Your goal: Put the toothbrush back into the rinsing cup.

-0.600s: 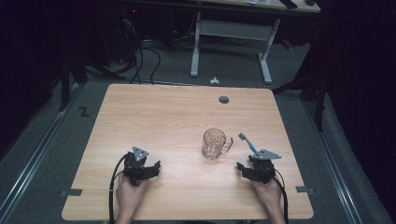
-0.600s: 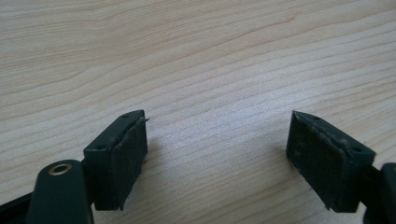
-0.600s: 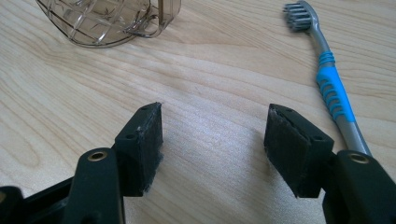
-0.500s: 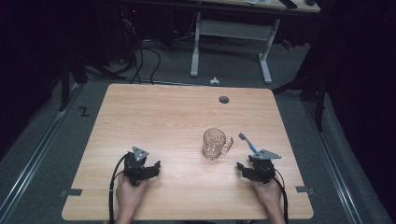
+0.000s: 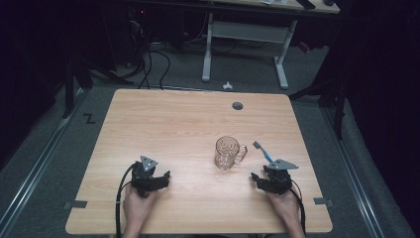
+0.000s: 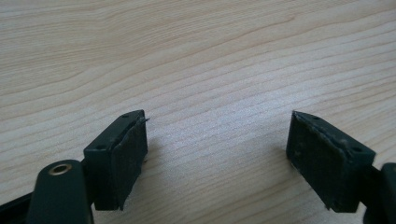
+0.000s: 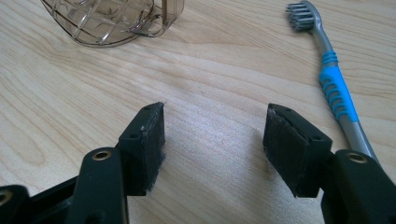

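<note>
A clear glass mug point(image 5: 228, 152) with a handle stands upright on the wooden table point(image 5: 173, 124), right of centre. A grey and blue toothbrush point(image 5: 263, 151) lies flat just to its right. My right gripper point(image 5: 260, 179) rests near the front right of the table, open, with bare wood between its jaws. In the right gripper view the mug's base point(image 7: 112, 21) is ahead at the upper left and the toothbrush point(image 7: 334, 86) lies to the right of the open gripper point(image 7: 215, 135). My left gripper point(image 5: 161, 177) sits at the front left, open over bare wood point(image 6: 217, 140).
A small round grommet hole point(image 5: 237, 105) is in the table near its far edge. Beyond the table stand a white desk frame point(image 5: 245, 34) and tangled cables point(image 5: 143, 54) on a dark floor. A small white object point(image 5: 227, 85) lies on the floor.
</note>
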Demonstrator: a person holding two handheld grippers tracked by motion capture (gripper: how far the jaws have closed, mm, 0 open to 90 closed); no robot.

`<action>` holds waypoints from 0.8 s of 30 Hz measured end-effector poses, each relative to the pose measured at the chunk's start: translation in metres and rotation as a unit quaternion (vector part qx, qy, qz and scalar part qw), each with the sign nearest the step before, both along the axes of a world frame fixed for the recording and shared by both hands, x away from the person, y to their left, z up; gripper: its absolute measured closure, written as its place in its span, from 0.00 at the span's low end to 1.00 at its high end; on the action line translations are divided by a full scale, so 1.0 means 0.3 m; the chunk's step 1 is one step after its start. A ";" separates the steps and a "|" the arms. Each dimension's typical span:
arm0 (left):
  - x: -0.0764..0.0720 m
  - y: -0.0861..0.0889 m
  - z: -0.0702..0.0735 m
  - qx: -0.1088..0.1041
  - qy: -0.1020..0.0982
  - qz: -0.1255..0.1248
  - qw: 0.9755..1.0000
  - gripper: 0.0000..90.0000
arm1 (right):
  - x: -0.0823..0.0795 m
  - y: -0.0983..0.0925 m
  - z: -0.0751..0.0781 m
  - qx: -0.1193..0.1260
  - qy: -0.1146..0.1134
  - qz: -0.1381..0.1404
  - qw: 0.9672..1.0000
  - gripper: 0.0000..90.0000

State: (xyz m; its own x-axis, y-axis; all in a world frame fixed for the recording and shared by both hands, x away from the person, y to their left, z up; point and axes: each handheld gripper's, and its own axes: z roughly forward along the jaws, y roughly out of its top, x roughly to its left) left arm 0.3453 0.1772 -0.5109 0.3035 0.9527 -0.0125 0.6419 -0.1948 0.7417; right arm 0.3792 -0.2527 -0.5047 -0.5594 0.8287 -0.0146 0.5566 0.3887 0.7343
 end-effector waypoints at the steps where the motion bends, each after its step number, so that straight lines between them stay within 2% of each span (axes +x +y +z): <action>1: 0.000 0.000 0.000 0.000 0.000 0.000 1.000 0.23 | 0.000 0.000 0.000 0.000 0.000 0.000 1.000 0.43; 5: 0.000 0.000 0.000 0.000 0.000 0.000 1.000 0.23 | -0.002 0.000 0.000 0.001 0.000 0.000 1.000 0.45; 10: 0.000 0.000 0.000 0.000 0.000 0.000 1.000 0.23 | -0.008 -0.008 0.005 0.006 0.004 -0.007 1.000 0.54; 24: 0.000 0.000 0.000 0.000 0.000 0.000 1.000 0.23 | -0.033 -0.012 0.018 0.006 0.002 -0.002 1.000 0.58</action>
